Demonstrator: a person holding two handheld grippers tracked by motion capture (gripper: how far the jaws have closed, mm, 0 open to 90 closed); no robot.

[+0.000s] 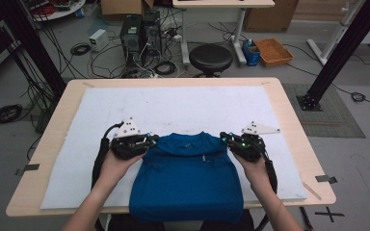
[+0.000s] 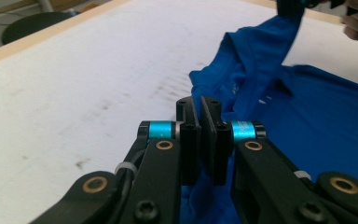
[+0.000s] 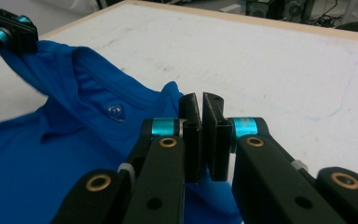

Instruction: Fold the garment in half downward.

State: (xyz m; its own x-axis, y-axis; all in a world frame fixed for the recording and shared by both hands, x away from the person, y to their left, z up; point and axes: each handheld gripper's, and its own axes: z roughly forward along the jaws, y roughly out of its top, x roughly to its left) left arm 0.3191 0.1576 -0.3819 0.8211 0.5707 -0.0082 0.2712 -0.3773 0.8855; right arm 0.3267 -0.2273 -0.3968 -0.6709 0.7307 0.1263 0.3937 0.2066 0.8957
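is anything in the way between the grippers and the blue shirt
Nothing visible. The left gripper and right gripper each already have their jaws shut on a shoulder of the blue shirt, on the white mat.

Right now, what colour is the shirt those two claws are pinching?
The shirt is plain bright blue, with a small white mark inside the collar; the right gripper view shows it best.

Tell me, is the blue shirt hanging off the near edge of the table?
Yes, the blue shirt's lower hem drapes past the table's near edge in the high view.
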